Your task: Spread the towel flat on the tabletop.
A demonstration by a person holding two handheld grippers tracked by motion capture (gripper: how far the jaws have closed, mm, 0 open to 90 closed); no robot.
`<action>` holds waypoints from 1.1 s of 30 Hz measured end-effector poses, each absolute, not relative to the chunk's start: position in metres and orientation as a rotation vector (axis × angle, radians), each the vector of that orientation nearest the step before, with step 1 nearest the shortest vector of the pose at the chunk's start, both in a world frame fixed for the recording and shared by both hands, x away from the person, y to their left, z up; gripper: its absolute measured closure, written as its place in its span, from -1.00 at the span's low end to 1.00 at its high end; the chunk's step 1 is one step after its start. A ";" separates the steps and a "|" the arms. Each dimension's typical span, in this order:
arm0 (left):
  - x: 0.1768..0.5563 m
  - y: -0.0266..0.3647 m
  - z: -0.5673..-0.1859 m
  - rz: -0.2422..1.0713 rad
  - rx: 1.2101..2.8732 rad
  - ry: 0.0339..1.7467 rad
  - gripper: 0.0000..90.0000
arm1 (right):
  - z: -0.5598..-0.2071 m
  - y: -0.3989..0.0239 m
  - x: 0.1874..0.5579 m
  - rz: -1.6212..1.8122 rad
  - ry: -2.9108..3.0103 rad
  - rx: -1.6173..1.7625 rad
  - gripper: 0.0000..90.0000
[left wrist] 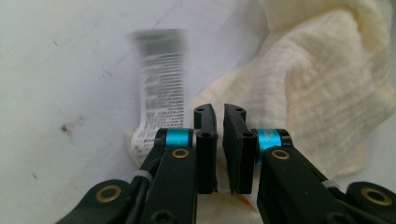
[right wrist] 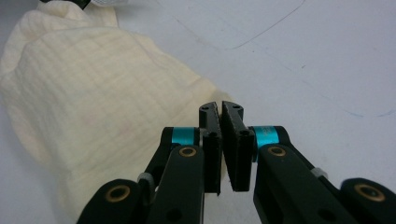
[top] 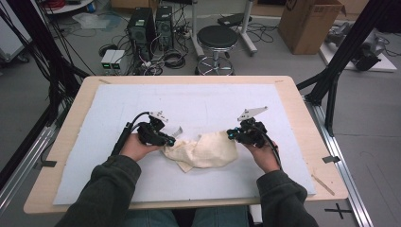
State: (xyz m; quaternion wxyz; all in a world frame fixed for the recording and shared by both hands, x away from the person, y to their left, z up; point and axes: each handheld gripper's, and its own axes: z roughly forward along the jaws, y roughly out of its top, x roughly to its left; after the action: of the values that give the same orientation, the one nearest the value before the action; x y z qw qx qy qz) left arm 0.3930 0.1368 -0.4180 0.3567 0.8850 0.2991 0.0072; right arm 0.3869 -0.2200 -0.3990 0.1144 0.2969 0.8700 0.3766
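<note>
White foam matting [top: 198, 101] covers the table, and at its six o'clock lies a soft, light cream cloth [top: 204, 150], best pinched at a hem, with the left gripper [left wrist: 219, 112] at its nine o'clock corner beside the care label [left wrist: 161, 88] and the right gripper [right wrist: 220, 108] at three o'clock, both jaw pairs nearly together on fabric edges.

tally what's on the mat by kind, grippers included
Cream cloth: 1
Printed care label: 1
Grippers: 2, left and right
Total: 4
</note>
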 end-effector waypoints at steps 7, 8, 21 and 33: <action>0.387 0.134 -0.424 0.071 2.320 0.786 0.71 | -0.411 -0.220 0.385 1.082 2.581 0.902 0.92; 0.386 0.134 -0.424 0.083 2.320 0.783 0.70 | -0.413 -0.221 0.385 1.081 2.584 0.902 0.92; 0.392 0.138 -0.426 0.237 2.283 0.897 0.38 | -0.421 -0.221 0.386 1.056 2.604 0.920 0.92; 0.392 0.136 -0.428 0.322 2.288 0.934 0.66 | -0.429 -0.218 0.392 1.026 2.645 0.944 0.92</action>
State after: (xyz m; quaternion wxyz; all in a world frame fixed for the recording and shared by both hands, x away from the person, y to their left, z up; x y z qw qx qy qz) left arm 0.3920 0.1358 -0.4278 0.3189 0.8701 0.3552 0.1224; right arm 0.3917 -0.2184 -0.4295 0.0760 0.3148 0.8821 0.3421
